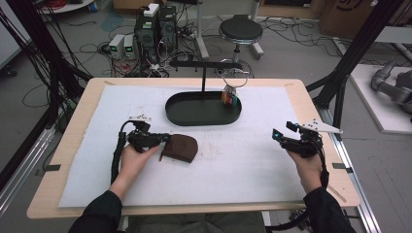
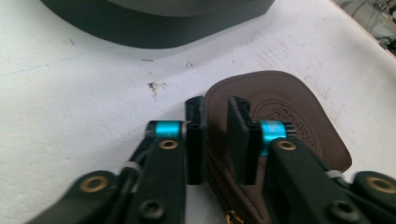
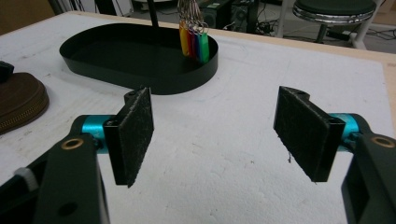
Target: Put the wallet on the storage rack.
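Left gripper [image 2: 215,140] had clamped its jaws on the edge of the brown leather pouch [image 2: 285,116], which lay on the white mat [image 1: 243,160] near the black oval tray [image 1: 203,116]; right gripper [image 3: 215,135] hovered open, well apart.

Brown leather pouch [image 1: 179,147] (embossed), matt black tray [image 1: 203,116]

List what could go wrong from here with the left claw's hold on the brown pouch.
1. The left claw pinches only the near edge of the brown pouch, so the pouch may sag, swing or slip out if lifted.
2. The black tray lies close beyond the pouch; a low carry could catch its rim.
3. The coloured key tags hang over the tray's right end, and a passing pouch might knock them.
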`<state>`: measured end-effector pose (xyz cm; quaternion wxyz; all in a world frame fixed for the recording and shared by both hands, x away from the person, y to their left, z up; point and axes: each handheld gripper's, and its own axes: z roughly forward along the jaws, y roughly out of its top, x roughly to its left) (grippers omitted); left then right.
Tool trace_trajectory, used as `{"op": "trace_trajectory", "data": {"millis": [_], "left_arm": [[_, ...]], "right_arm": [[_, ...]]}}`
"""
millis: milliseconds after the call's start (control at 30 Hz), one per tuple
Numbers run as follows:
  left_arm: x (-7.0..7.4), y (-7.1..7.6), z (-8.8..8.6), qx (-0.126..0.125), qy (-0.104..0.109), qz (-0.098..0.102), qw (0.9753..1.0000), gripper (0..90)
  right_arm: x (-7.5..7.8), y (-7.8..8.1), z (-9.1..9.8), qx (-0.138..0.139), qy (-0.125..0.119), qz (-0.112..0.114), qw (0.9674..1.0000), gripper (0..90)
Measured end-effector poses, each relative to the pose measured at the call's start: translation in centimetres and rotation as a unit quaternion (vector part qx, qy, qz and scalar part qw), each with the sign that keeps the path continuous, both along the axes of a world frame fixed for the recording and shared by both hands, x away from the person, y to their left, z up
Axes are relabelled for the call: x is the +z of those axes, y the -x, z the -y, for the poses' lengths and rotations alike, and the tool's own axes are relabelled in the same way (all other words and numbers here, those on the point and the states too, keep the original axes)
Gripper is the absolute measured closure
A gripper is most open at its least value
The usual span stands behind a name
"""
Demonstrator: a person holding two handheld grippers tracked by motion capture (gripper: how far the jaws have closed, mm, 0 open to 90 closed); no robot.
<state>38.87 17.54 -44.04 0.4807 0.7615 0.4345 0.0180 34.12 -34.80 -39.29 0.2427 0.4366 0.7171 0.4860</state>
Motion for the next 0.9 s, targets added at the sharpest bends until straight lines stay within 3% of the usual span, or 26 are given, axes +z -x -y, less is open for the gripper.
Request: {"op": "trace_trajectory", "data": {"millis": [100, 200, 400, 500, 700, 867, 900], "left_arm": [[0.4, 0.6, 0.4, -0.014, -0.003, 0.026, 0.9996, 84.1], [0.8, 1.3, 0.7, -0.020, 0.014, 0.046, 0.9987, 84.9], [2.4, 3.0, 1.0, -0.042, 0.032, 0.103, 0.9933, 86.0], [2.8, 3.6, 1.2, -0.051, 0.033, 0.120, 0.9910, 86.1], [3.7, 4.7, 1.5, -0.079, 0.032, 0.156, 0.9841, 86.5], [4.2, 5.4, 2.0, -0.105, 0.032, 0.185, 0.9765, 86.7], [4.4, 5.6, 2.1, -0.113, 0.033, 0.194, 0.9740, 86.7]], "right_arm": [[0.1, 0.0, 0.0, 0.001, 0.000, 0.003, 1.0000, 31.6], [0.1, 0.0, 0.0, 0.003, 0.000, 0.003, 1.0000, 32.0], [0.3, 0.1, -0.2, 0.005, -0.001, 0.008, 1.0000, 32.4], [0.5, 0.2, -0.4, 0.009, -0.002, 0.011, 0.9999, 32.4], [0.8, 0.4, -1.6, 0.030, -0.004, 0.016, 0.9994, 32.3], [1.0, 0.6, -2.7, 0.048, -0.004, 0.019, 0.9987, 32.3], [1.0, 0.6, -2.9, 0.052, -0.004, 0.022, 0.9984, 32.3]]}}
